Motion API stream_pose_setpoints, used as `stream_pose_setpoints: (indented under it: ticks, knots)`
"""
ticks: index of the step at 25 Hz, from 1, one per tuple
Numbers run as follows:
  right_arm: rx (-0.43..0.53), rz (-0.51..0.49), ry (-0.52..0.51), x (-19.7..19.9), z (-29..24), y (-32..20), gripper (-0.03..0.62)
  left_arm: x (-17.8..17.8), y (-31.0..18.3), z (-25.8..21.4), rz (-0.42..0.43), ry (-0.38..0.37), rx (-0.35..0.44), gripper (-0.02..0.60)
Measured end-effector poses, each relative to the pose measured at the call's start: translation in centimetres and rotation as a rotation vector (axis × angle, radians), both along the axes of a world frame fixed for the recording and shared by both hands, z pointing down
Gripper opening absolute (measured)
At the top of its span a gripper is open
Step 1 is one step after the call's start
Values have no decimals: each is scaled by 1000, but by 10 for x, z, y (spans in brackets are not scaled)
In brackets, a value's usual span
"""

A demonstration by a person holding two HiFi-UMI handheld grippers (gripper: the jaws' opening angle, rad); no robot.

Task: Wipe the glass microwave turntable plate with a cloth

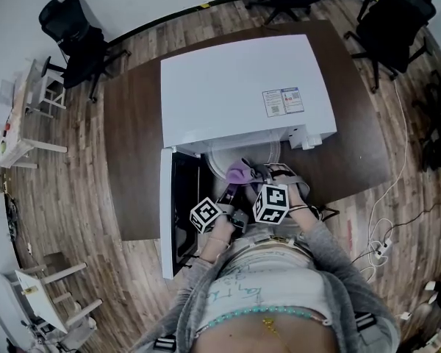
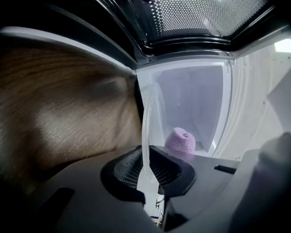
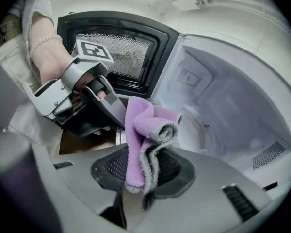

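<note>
Glass turntable plate (image 2: pixel 146 126) is standing on edge at the open microwave (image 1: pixel 242 87), its rim clenched in the left tongs (image 2: pixel 149 171); right tongs (image 3: pixel 144 171) are gripping the purple cloth (image 3: pixel 146 130) beside it. Wiping pressure is risking levering the slick glass out of that thin grip.

We show the turntable plate (image 2: pixel 146 125) as clear, smooth, glossy glass, and the cloth (image 3: pixel 145 130) as fuzzy lilac pile with a grey looped back. The left claw (image 2: pixel 150 171) and right claw (image 3: pixel 143 174) are matt grey plastic with black grid-textured pads (image 2: pixel 123 171). The microwave (image 1: pixel 235 87) shell is smooth white; the tabletop (image 1: pixel 132 145), matt dark woodgrain.
</note>
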State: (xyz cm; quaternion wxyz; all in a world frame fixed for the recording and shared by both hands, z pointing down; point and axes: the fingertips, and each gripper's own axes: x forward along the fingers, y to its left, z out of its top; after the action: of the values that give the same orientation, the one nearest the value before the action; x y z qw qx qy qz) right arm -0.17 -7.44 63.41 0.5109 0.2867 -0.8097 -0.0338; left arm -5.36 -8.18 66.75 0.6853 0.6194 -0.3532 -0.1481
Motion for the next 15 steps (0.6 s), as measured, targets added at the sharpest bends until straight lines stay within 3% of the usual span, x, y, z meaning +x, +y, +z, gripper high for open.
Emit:
stream_pose_setpoints:
  ticks: [9,15]
  knots:
    - [57,1,-26,14,-25,-10,121,-1,-4,-5,-36,18,20,43]
    - [128,-1,-106,15,-52,-18,121,-3,-6,-10,-42,23,27,41]
